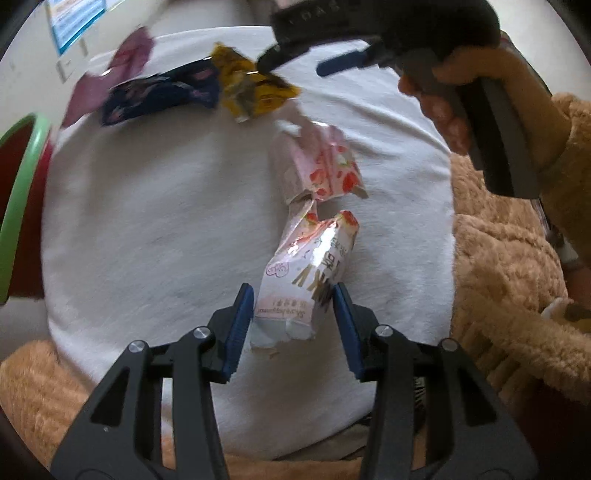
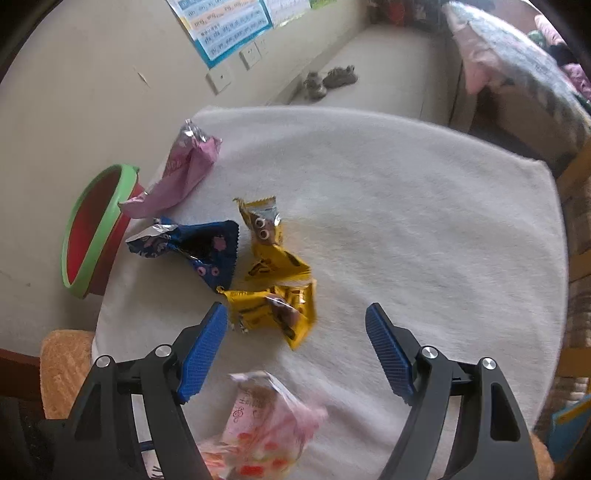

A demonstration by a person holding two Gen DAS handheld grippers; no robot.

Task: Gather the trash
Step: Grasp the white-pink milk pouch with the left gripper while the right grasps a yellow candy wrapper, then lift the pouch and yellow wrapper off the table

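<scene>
- The pink strawberry wrapper lies crumpled on the white cloth, its lower end sitting between the blue pads of your left gripper. The pads flank it closely, and the right-hand one looks to be touching its edge; the jaws are spread, not clamped.
- At 12 o'clock from that wrapper, just beyond its upper end, a second pink strawberry wrapper lies torn open.
- Your right gripper is released, jaws wide apart, hovering over the cloth. A yellow wrapper lies between the fingertips, close to the left pad.
- At 12 o'clock from that yellow wrapper sits another yellow wrapper with cartoon eyes; at 10 o'clock is a dark blue wrapper with its foil lining showing.
- Further out at 10 o'clock, a mauve wrapper hangs over the cloth's edge, near the green-rimmed red bin that stands beside the cloth.
- In your left wrist view, your right hand holds its gripper at 1 o'clock, above the far yellow wrappers.
- A tan fleecy blanket surrounds the cloth, and a poster hangs on the wall behind.
</scene>
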